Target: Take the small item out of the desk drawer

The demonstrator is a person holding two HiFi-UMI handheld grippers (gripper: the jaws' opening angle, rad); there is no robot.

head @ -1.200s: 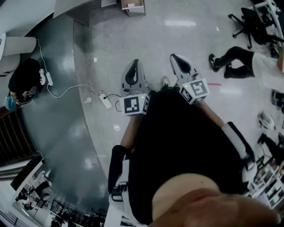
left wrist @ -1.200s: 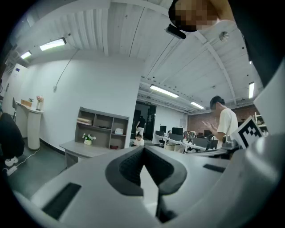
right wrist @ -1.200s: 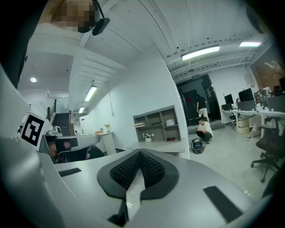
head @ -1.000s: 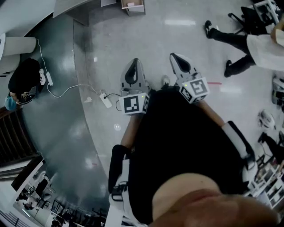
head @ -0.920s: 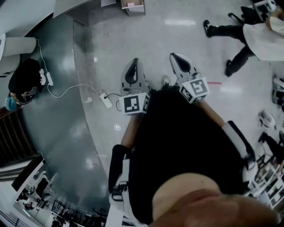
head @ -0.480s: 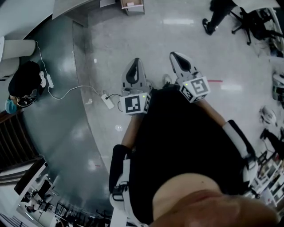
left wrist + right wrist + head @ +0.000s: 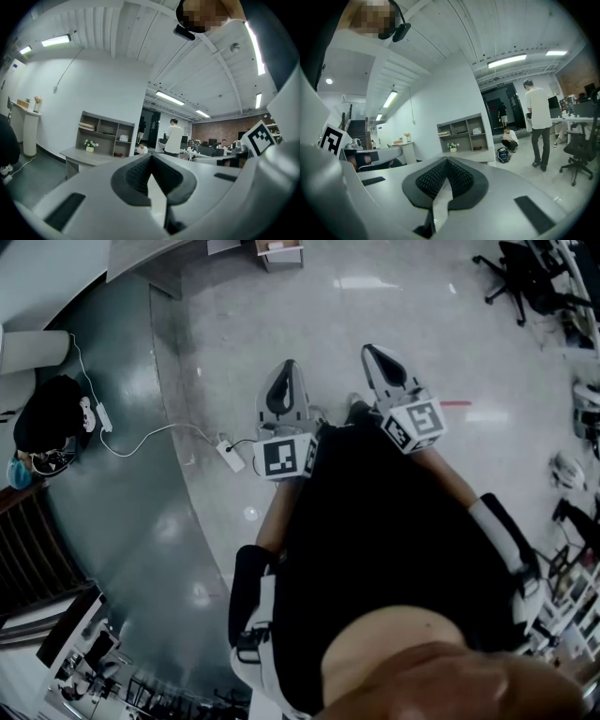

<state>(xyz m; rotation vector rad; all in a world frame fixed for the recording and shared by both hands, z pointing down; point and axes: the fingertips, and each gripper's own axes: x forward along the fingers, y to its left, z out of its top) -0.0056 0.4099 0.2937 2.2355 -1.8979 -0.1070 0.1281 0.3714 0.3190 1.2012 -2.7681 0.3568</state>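
Since the left gripper [image 7: 285, 371] and right gripper [image 7: 373, 354] are both closed and empty above the floor [image 7: 403, 306], with drawer and small item out of view, the pending step is probably reaching the drawer.

The left gripper [image 7: 151, 157] points across an open office, its two grey fingers [image 7: 132, 177] meeting at the tips with nothing between their dark ribbed pads. Beyond them stands a grey table [image 7: 101, 158] with a small pot of flowers [image 7: 90, 146] on it, and behind that a grey shelf unit [image 7: 104, 136] against the white wall. Right of the shelves a person in a white shirt [image 7: 173, 137] stands with back turned, and another person [image 7: 140, 149] sits low by a dark doorway [image 7: 152, 123]. A white pedestal [image 7: 29, 133] stands far left, and strip lights [image 7: 55, 41] glow overhead
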